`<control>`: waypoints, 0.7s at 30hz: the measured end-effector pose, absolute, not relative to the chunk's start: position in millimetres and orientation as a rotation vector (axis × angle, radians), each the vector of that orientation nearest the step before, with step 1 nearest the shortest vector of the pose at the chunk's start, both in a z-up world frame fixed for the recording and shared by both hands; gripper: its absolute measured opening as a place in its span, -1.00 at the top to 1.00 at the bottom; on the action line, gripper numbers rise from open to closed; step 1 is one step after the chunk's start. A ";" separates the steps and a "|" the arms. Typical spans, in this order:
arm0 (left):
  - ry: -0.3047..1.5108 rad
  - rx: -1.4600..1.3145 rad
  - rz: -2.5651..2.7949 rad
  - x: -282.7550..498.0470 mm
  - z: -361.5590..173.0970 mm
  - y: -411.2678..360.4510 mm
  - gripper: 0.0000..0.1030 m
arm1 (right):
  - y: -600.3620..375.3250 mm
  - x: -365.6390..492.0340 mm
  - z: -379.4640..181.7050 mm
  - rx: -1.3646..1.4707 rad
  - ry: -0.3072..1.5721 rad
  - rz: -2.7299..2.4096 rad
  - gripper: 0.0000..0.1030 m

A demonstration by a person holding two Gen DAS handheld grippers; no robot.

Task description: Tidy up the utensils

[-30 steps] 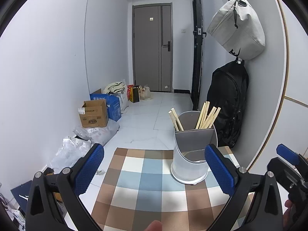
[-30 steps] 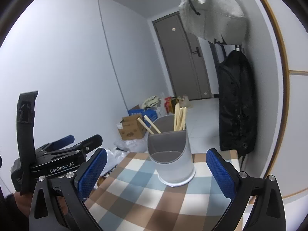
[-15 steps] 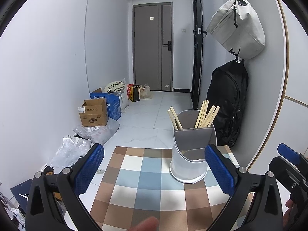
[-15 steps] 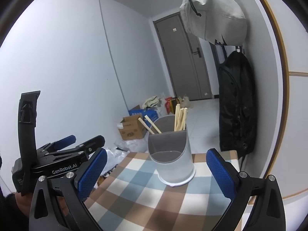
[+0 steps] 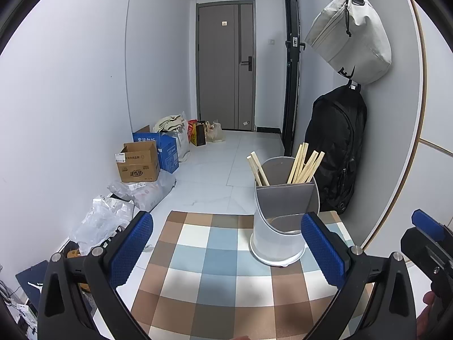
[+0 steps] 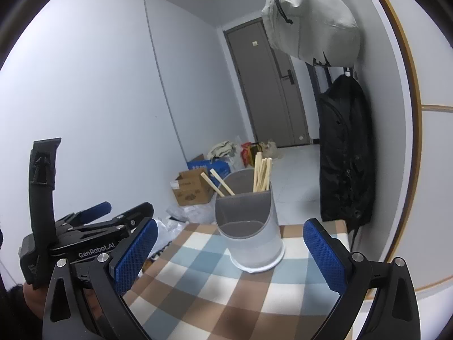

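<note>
Claws [image 5: 226, 243] [image 6: 230, 250] level, spread wide, empty; holder [image 5: 284, 221] ahead.

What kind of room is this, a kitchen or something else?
Probably a home entrance hallway, not a kitchen: a grey front door at the far end, bags hanging on the wall, and cardboard boxes on the tiled floor.

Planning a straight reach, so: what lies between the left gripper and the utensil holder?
Only bare checkered tablecloth lies between the open left gripper and the utensil holder, as the left wrist view shows.
</note>
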State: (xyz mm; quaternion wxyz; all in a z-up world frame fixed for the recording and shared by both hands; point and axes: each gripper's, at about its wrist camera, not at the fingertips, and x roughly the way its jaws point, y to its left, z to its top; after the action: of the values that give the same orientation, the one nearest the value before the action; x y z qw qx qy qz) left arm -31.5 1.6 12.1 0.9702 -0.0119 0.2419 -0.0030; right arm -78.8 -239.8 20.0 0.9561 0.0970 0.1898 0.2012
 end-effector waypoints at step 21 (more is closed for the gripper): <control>0.512 -0.033 -0.022 -27.1 8.6 -1.0 -0.98 | -242.2 -76.4 20.4 0.213 0.394 0.417 -1.00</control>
State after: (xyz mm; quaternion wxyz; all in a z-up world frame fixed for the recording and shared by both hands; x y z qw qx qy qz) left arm -27.1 -1.0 8.6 0.9672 -0.0166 0.2531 -0.0107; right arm -76.4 -242.2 20.4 0.9536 0.1050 0.1938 0.2052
